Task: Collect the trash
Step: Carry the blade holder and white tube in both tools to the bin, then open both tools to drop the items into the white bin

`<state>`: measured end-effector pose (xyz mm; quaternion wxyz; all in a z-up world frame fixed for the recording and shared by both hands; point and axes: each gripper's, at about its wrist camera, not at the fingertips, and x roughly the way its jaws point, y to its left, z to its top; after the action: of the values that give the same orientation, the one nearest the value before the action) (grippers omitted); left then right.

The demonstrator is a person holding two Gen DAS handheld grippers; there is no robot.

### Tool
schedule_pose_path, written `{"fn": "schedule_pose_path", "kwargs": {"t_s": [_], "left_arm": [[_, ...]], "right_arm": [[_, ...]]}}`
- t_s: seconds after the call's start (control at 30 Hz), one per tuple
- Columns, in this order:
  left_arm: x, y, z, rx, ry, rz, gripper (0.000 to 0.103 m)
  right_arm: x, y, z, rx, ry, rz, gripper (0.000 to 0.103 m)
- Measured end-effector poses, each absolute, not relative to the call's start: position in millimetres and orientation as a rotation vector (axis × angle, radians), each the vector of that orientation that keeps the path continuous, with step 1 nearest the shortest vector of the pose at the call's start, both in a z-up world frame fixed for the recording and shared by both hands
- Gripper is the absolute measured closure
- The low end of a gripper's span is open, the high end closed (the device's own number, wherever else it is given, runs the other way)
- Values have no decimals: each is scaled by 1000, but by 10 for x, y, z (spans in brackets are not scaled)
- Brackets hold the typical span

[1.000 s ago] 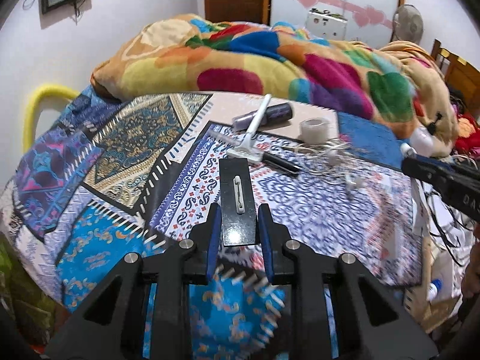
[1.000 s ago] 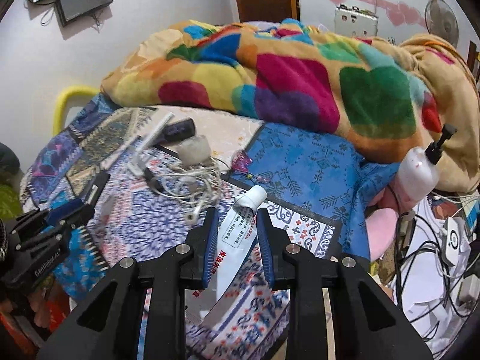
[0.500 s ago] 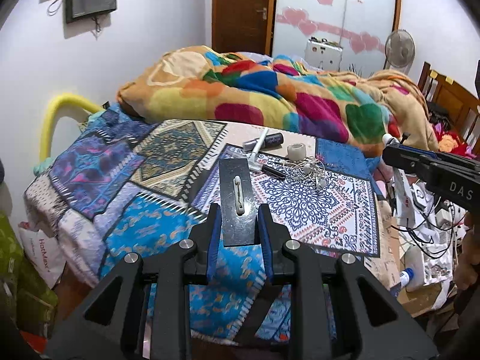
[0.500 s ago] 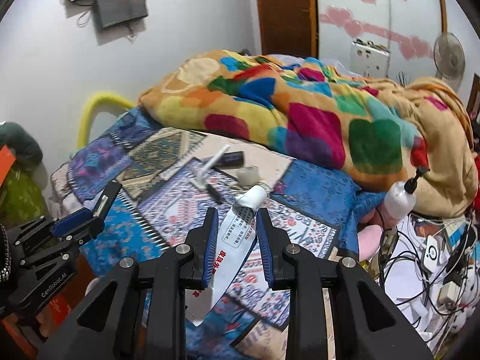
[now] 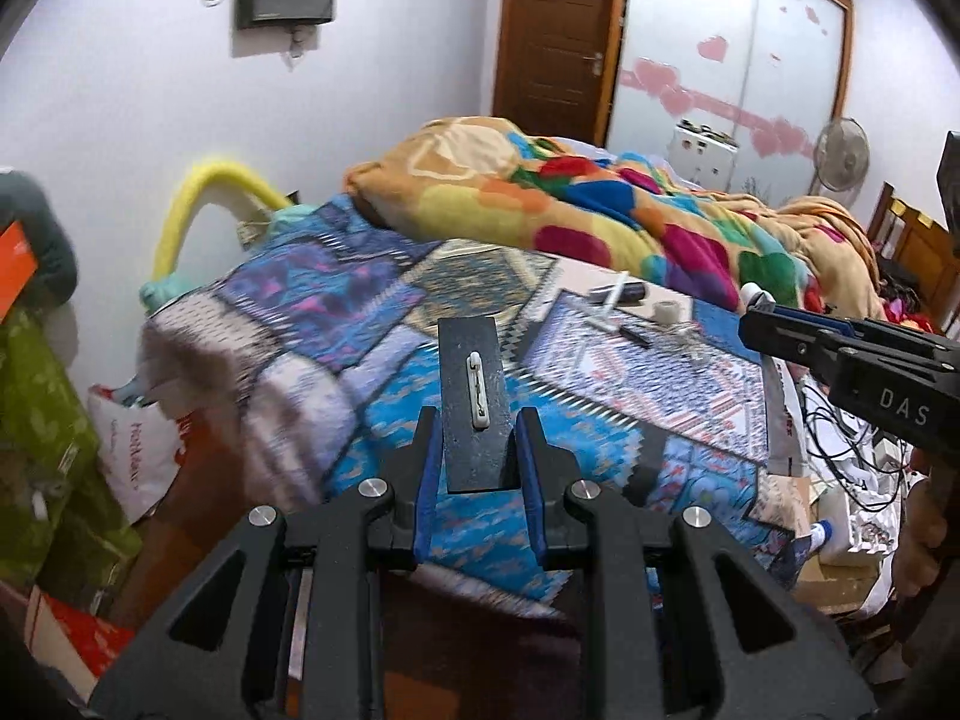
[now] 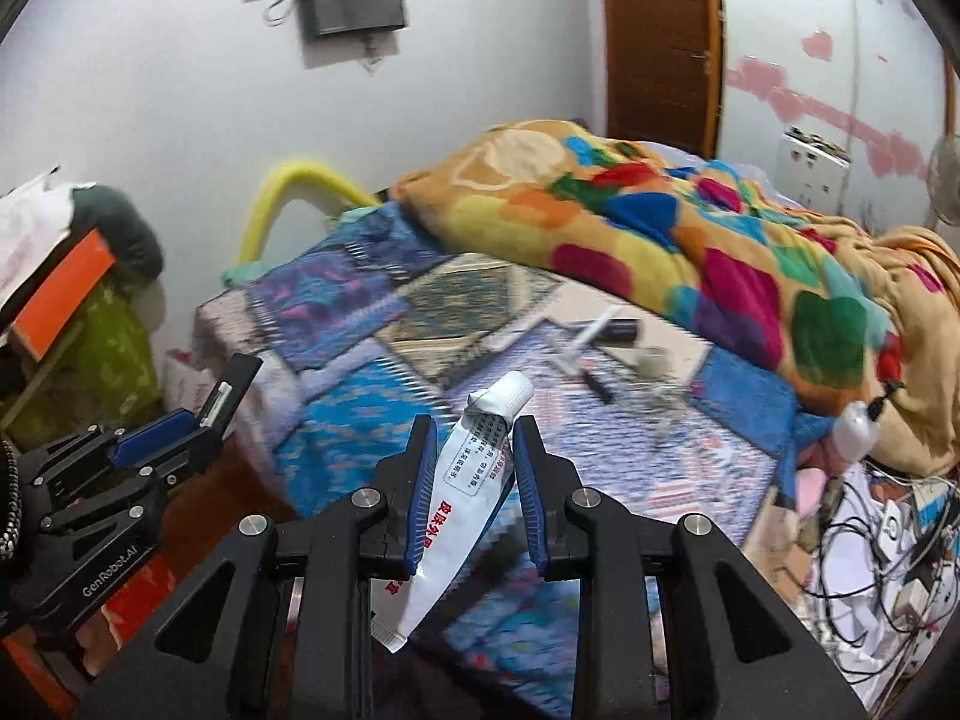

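Observation:
My left gripper is shut on a flat black card with a small white piece on it, held in the air off the near corner of the bed. It also shows in the right wrist view. My right gripper is shut on a white squeezed tube with red and black print, also held in the air. It shows at the right of the left wrist view. On the patterned bedspread lie a white razor, a dark tube, a tape roll and tangled earphones.
A colourful blanket is heaped at the back of the bed. A white pump bottle and tangled cables are at the right. A white plastic bag, green cloth and boxes stand on the left beside the bed.
Both grippers have drawn back and up from the bed while keeping hold of the card and the tube. The bed items now look farther away and the floor side at left has come into view.

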<state>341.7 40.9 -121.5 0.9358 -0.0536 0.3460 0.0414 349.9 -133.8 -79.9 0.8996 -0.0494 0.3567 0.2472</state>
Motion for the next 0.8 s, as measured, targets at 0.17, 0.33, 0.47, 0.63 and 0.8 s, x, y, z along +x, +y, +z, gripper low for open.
{"fn": "schedule_pose_path", "kwargs": {"t_s": [0.17,0.33,0.47,0.63,0.8], "left_arm": [[3110,833,-1294,-136,719,156,79],[2817,1285,-1463,-173,752,231,79],[2584,1654,-1707,-221,795,292,79],[2421,1943,-2110,-290,869,338,79],[2351,2182,-2579,-375,949,371,79]], "right_arm": [[3312,-889,-873,-140,752,594,79],[3145,-400,-1040,-173,784,675,79],[3041,-27,-1245,-213,827,734,79],[2918,333,-1506,-270,878,783,79],[2867,636,-1805,-318,947,817,79]]}}
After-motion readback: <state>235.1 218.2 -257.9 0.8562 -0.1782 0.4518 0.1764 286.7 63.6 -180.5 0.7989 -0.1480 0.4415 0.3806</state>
